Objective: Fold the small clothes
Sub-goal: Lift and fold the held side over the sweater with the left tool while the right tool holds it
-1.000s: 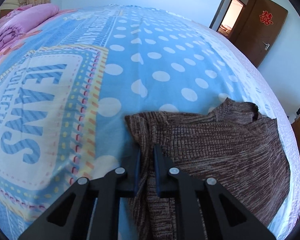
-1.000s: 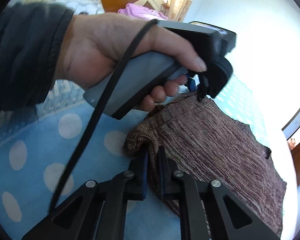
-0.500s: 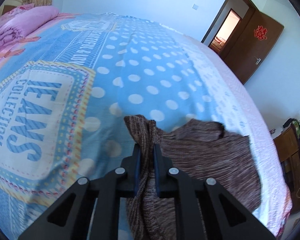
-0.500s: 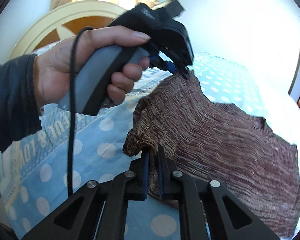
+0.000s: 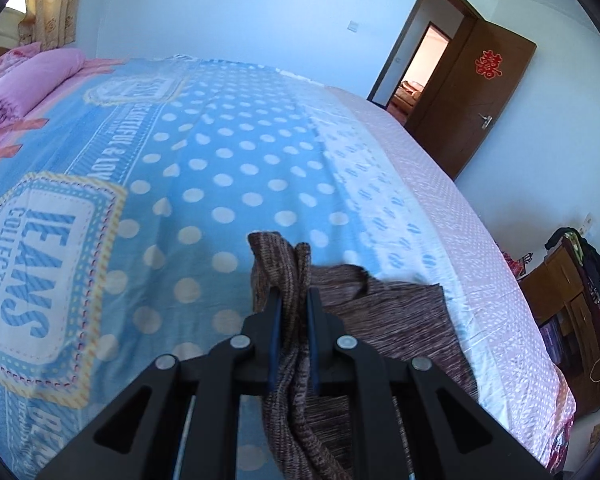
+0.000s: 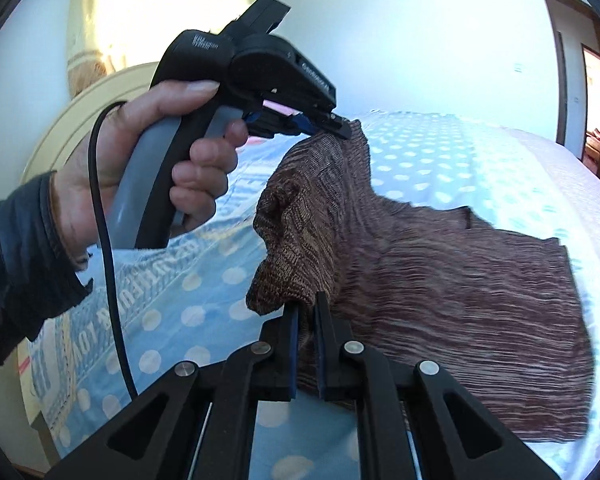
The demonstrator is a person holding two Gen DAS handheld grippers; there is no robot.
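A brown knit sweater (image 6: 440, 272) is lifted off the blue polka-dot bed (image 6: 440, 152) along one edge. My right gripper (image 6: 307, 312) is shut on a bunched corner of it near the camera. My left gripper (image 6: 336, 130), held by a person's hand (image 6: 148, 168), is shut on the other corner, higher up. In the left wrist view the left gripper (image 5: 293, 300) pinches a fold of the sweater (image 5: 380, 320), whose far part still rests on the bed (image 5: 220, 160).
A pink pillow (image 5: 32, 76) lies at the bed's head beside a curtain (image 5: 56, 4). A brown door (image 5: 472, 96) stands open at the far wall. A wooden cabinet (image 5: 572, 300) piled with clothes stands past the bed's right edge. A cable (image 6: 108, 240) hangs from the left gripper.
Both grippers have risen with the sweater's edge, pulling more of it off the bed. The right gripper's view has rolled, and the left gripper now sits higher above the cloth.
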